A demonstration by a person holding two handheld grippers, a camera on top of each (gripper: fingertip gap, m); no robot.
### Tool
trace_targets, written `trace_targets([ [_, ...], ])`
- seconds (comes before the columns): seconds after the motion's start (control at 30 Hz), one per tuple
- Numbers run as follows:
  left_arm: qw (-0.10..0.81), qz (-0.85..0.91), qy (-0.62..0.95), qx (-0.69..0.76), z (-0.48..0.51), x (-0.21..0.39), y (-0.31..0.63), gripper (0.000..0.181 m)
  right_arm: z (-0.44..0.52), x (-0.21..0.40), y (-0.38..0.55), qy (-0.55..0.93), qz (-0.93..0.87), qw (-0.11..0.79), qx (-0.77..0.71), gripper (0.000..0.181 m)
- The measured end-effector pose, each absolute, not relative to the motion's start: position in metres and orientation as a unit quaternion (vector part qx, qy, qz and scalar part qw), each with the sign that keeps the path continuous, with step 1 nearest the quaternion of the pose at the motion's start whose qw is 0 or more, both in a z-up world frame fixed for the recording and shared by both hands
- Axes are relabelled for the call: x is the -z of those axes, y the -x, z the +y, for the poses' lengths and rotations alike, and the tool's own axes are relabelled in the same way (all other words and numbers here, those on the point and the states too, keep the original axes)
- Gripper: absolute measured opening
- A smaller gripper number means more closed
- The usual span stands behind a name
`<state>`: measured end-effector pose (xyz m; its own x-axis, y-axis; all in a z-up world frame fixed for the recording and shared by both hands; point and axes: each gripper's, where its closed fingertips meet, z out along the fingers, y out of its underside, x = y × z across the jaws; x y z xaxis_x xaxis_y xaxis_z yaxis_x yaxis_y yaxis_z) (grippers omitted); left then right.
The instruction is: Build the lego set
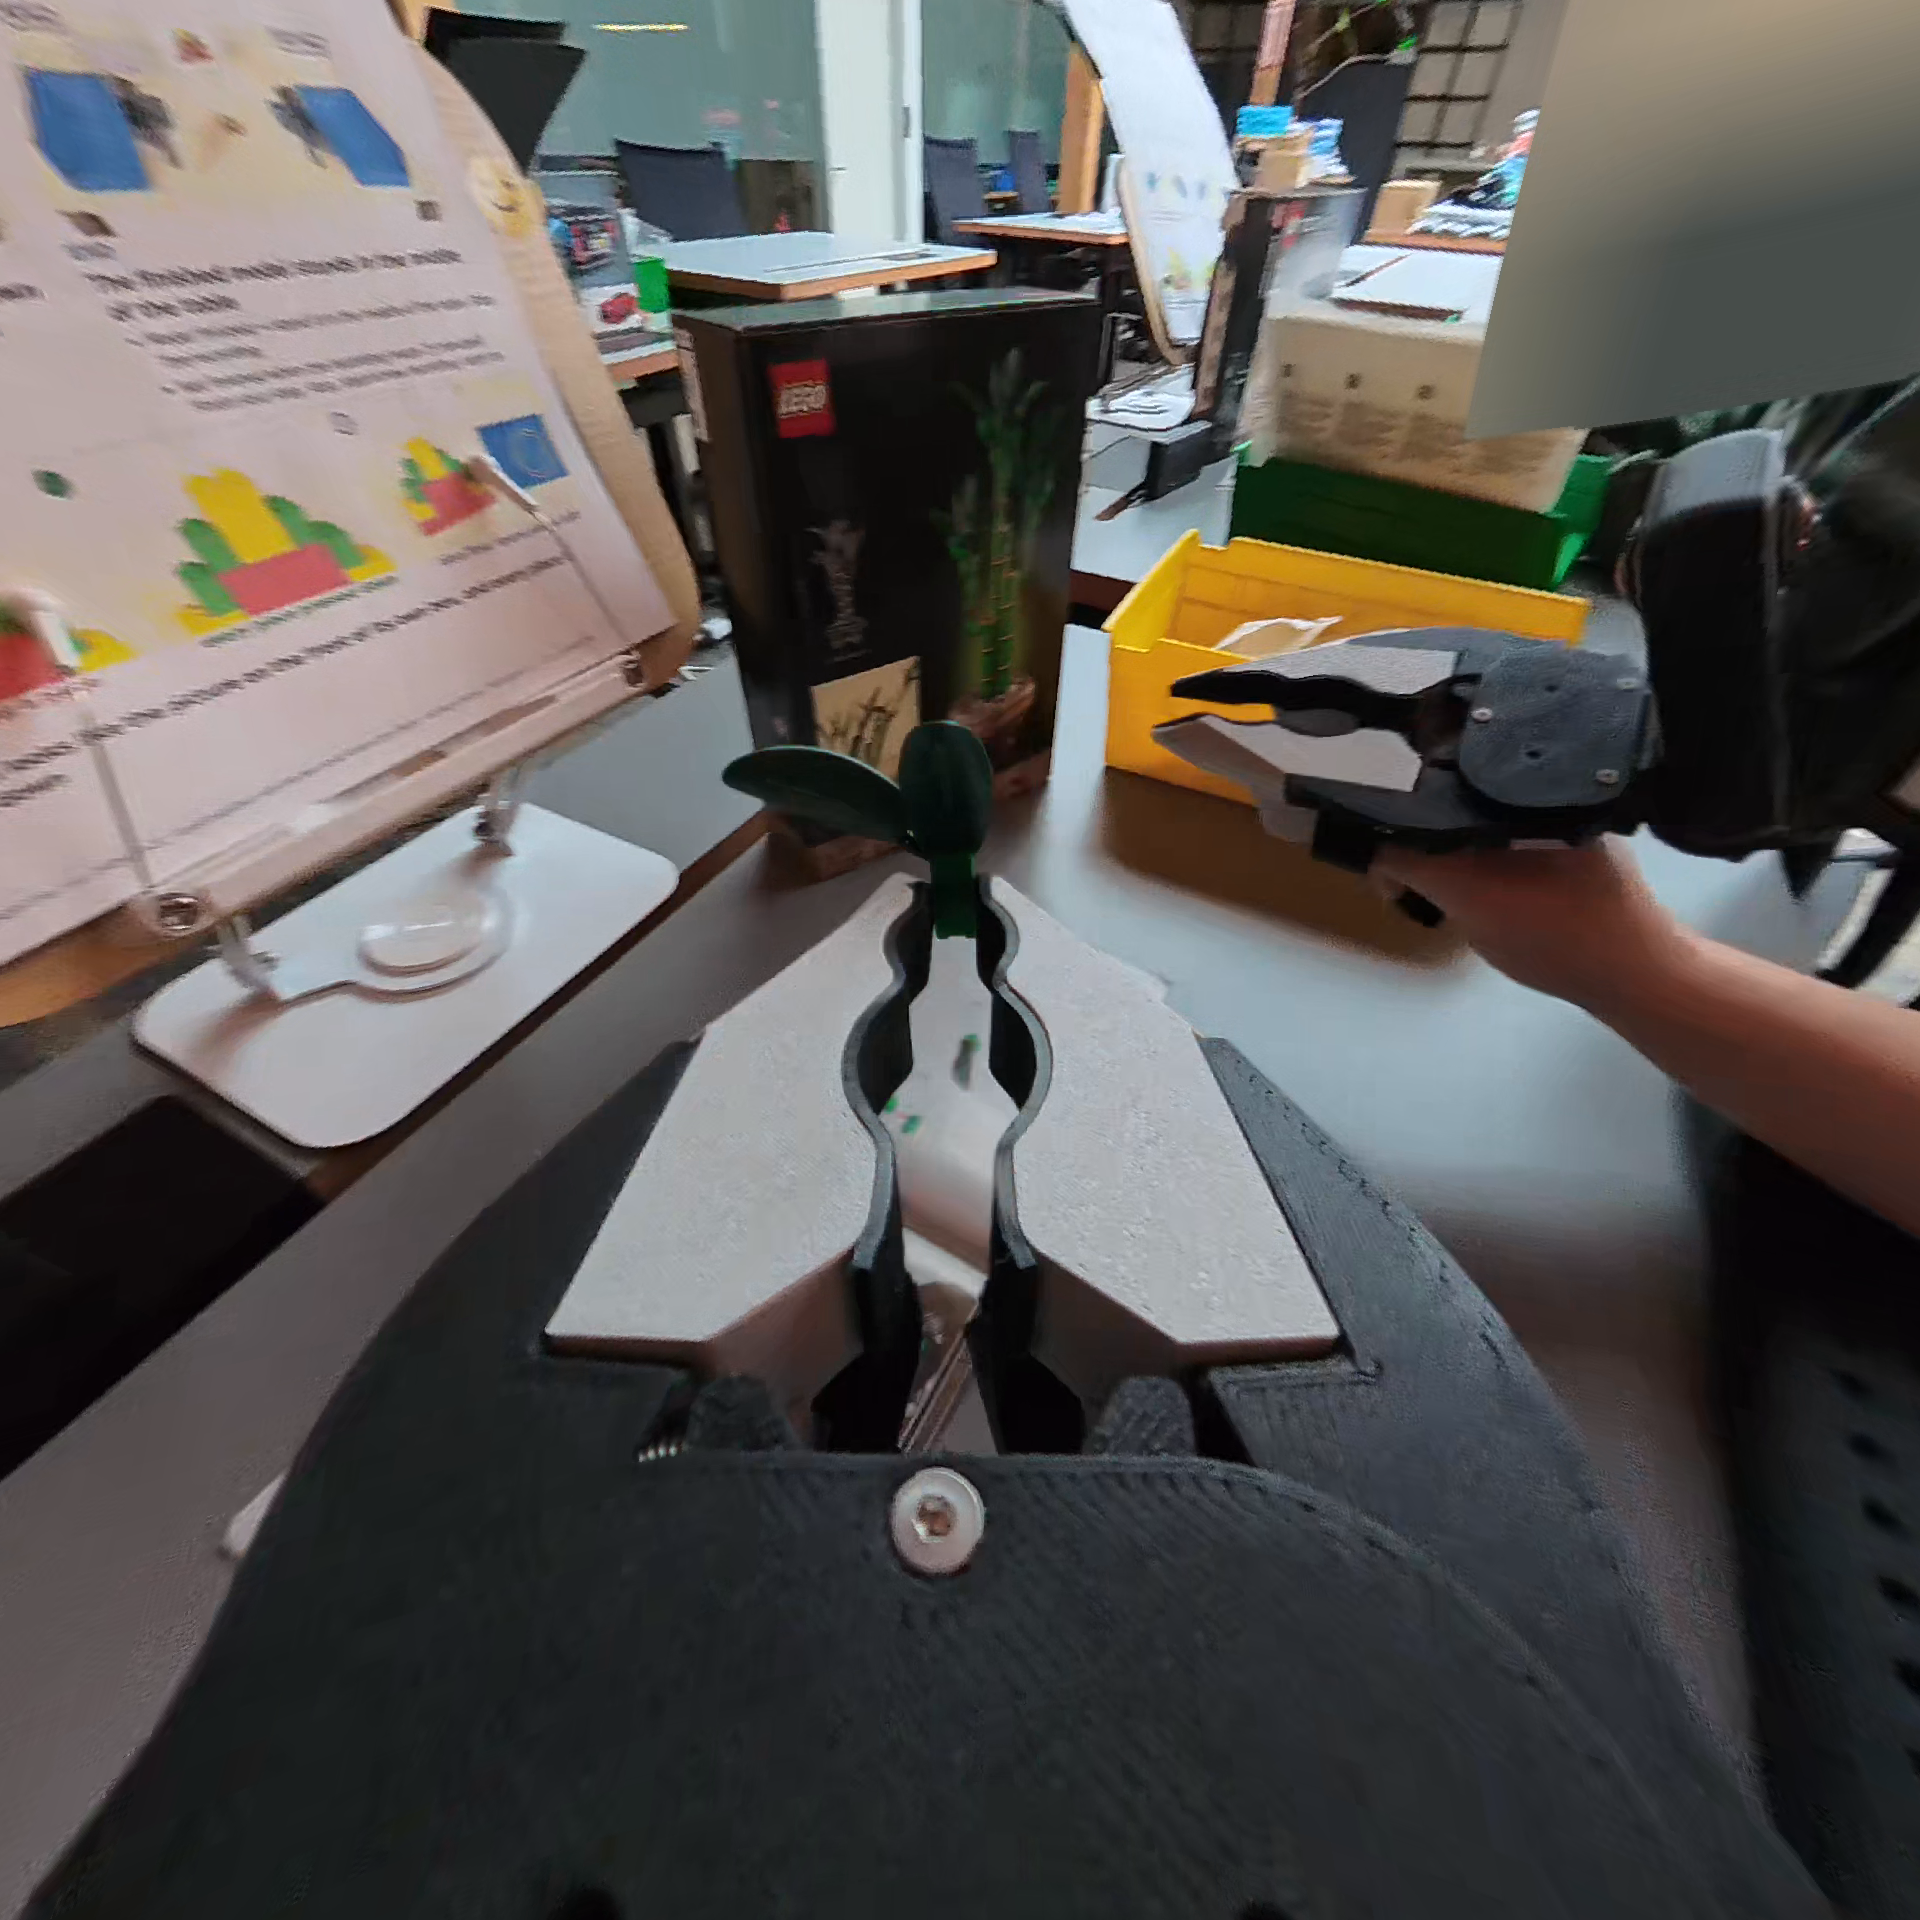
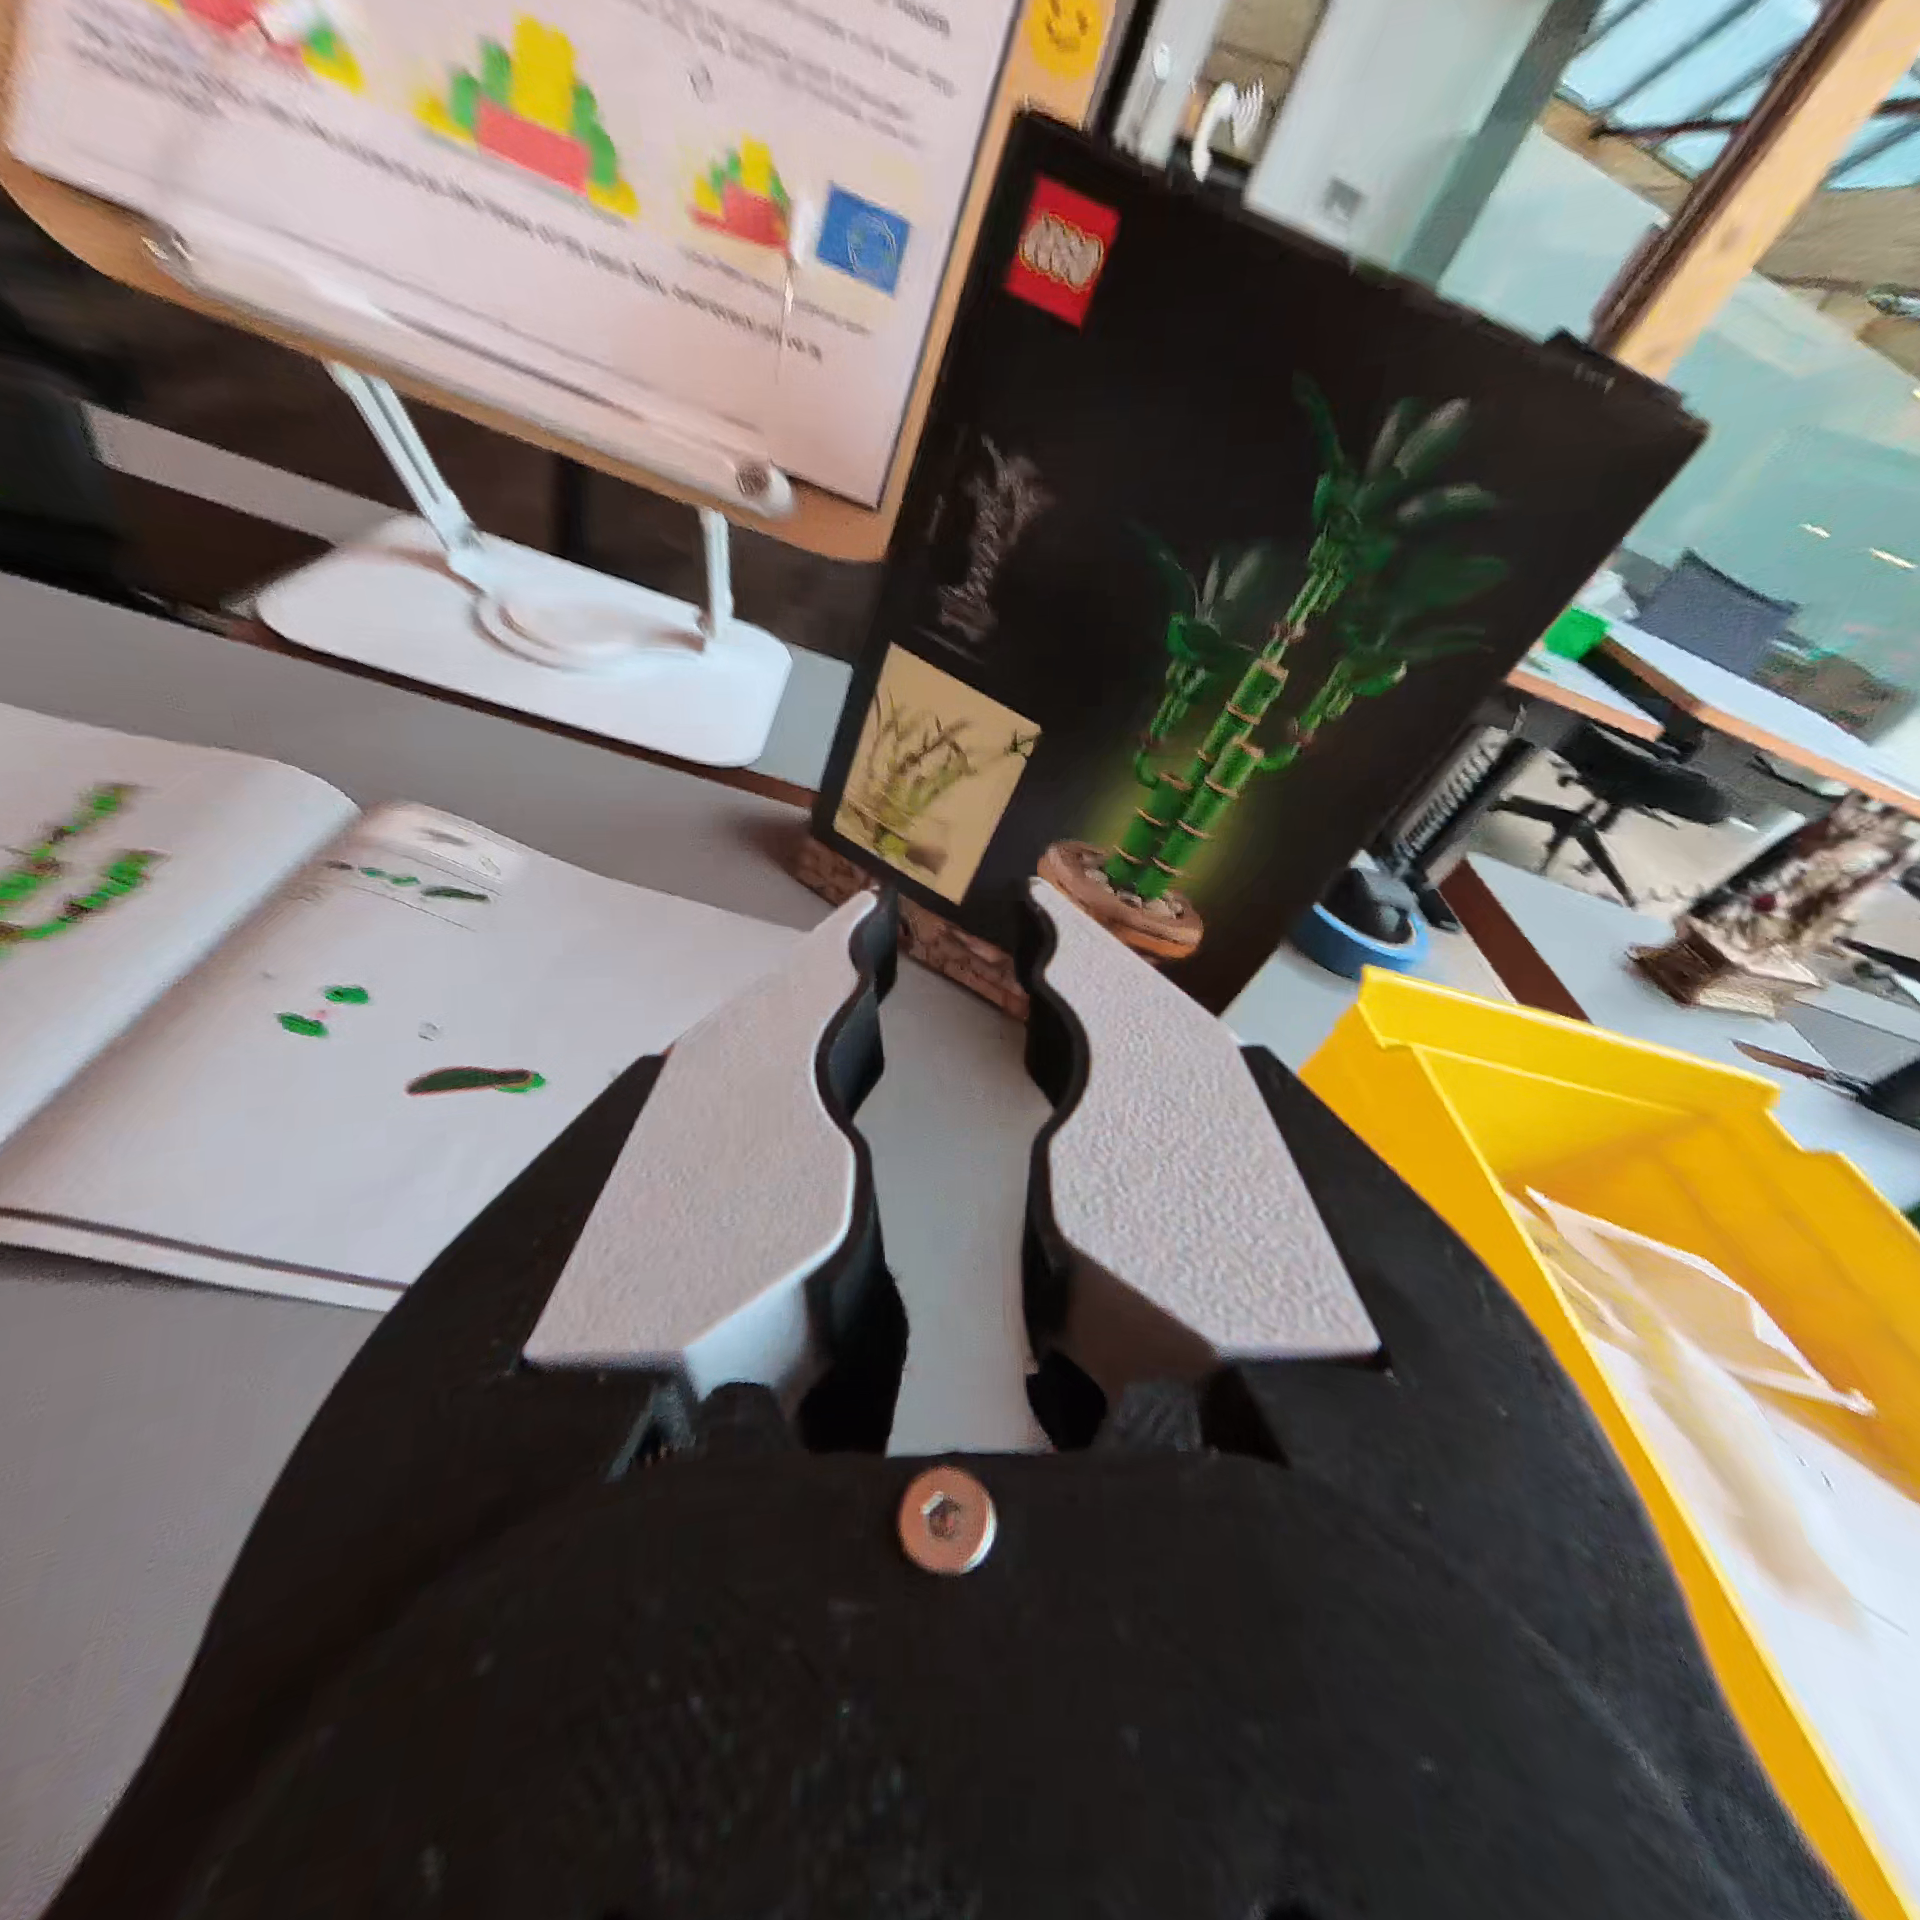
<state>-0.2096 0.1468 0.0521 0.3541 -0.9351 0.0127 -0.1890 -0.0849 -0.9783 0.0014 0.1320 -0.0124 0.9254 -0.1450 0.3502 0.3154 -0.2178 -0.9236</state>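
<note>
Dark green plastic leaf piece point(image 1: 914, 805), two leaves on a short stem, is sitting pinched by its stem at the left gripper point(image 1: 951, 904) tips. At the right, the right gripper point(image 2: 954, 920) is hovering with jaws parted and empty before the tall black set box point(image 2: 1226, 582), which bears a red brand logo, beside the yellow plastic bin point(image 2: 1621, 1164).
</note>
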Motion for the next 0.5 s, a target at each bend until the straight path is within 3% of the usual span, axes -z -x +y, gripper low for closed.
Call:
trace_targets([
  [0.3,0.591,0.450,0.663,0.092,0.180,-0.041,0.236,0.006,0.140,0.047,0.002,0.799,-0.077,0.562,0.197,0.036],
  [0.4,0.586,0.452,0.667,0.087,0.181,-0.038,0.236,0.006,0.141,0.053,0.019,0.806,-0.111,0.557,0.165,0.039],
  [0.5,0.551,0.450,0.689,0.138,0.179,-0.032,0.237,0.006,0.126,0.067,0.089,0.804,-0.264,0.533,0.003,0.024],
])
